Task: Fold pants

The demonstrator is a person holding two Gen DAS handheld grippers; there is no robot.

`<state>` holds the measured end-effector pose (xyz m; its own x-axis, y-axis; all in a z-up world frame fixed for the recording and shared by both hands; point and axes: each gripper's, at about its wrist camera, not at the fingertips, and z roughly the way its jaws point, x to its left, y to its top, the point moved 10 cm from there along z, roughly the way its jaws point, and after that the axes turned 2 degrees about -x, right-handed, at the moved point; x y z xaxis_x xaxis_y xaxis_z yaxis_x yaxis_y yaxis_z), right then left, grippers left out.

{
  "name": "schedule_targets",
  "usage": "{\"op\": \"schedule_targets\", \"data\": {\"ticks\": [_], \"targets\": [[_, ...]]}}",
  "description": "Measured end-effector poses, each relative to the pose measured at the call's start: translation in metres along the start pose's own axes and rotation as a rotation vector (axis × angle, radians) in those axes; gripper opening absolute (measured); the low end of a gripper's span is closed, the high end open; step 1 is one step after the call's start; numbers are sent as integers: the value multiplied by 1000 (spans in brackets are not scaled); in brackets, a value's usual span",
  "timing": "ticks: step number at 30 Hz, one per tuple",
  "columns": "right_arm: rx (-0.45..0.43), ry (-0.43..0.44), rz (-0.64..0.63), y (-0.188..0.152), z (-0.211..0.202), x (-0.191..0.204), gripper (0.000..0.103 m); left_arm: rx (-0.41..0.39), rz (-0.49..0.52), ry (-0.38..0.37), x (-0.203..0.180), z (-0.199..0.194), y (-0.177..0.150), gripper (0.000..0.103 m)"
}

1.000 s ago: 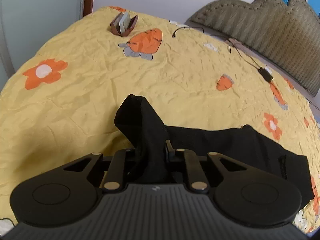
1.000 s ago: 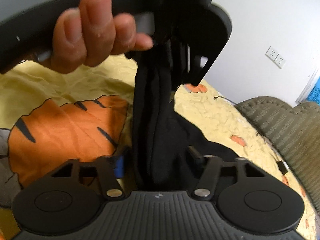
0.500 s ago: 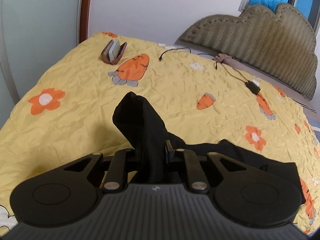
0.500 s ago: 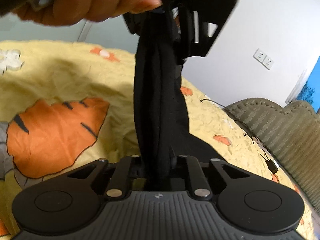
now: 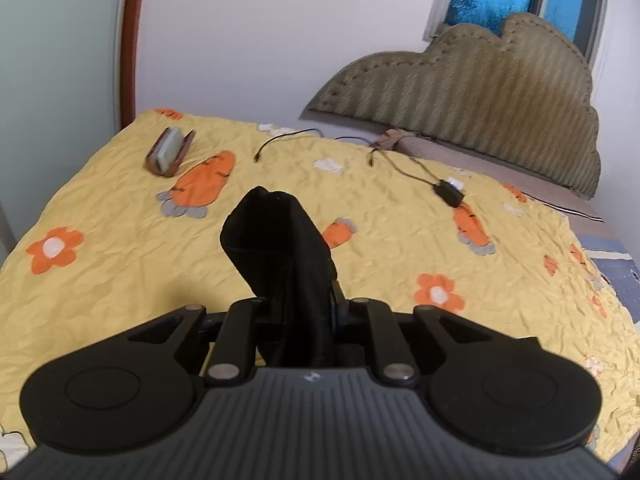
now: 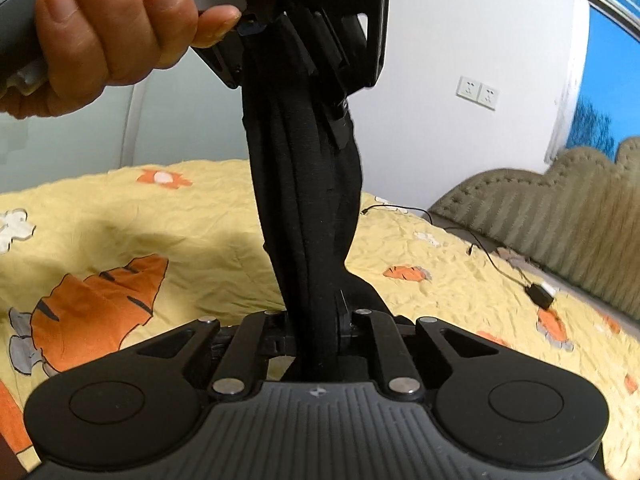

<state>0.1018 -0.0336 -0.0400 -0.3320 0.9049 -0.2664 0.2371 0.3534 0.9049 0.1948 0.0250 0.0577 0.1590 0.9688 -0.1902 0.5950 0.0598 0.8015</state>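
Stretching limp black fabric pants (image 6: 304, 216) between them, the left gripper (image 6: 308, 52) clamps above, the right gripper (image 6: 316, 328) below.

The left gripper (image 5: 308, 312) fills the lower part of its own wrist view, jaws drawn close together and clamped on the pants (image 5: 280, 248), which stick up between them in the frame's centre. In the right wrist view the same gripper (image 6: 308, 40) appears at the top centre, pointing downward, with the left hand (image 6: 108, 36) wrapped around its handle in the upper left, fingers (image 6: 160, 8) curled over the grip. The right gripper (image 6: 316, 320) sits in the lower centre of that view, jaws also pinched tight on the pants (image 6: 304, 200), which stretch upward to the left gripper.
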Motion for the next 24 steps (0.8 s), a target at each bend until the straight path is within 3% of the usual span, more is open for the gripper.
{"op": "schedule_targets", "data": {"ticks": [4, 6, 8, 10, 12, 13, 16, 21, 24], "targets": [[5, 58, 32, -4, -4, -6, 13, -10, -6, -1, -15, 1, 1, 15], [46, 172, 72, -8, -6, -6, 32, -12, -23, 16, -11, 4, 0, 15], [47, 347, 132, -6, -24, -11, 38, -25, -33, 49, 0, 5, 0, 15], [-13, 429, 202, 0, -43, -34, 39, -22, -46, 68, 15, 7, -3, 15], [-28, 395, 271, 3, -42, -71, 40, -12, -74, 73, 30, 8, -6, 15], [-19, 325, 290, 3, -31, -91, 40, -7, -90, 76, 36, 9, -7, 15], [96, 178, 210, -12, 28, -115, 36, 5, -123, 71, 48, 9, -11, 15], [262, 226, 169, -36, 117, -100, 19, -10, -113, 56, 49, 1, -10, 15], [301, 139, 149, -35, 160, -105, 19, -10, -104, 41, 44, -3, -10, 15]]}}
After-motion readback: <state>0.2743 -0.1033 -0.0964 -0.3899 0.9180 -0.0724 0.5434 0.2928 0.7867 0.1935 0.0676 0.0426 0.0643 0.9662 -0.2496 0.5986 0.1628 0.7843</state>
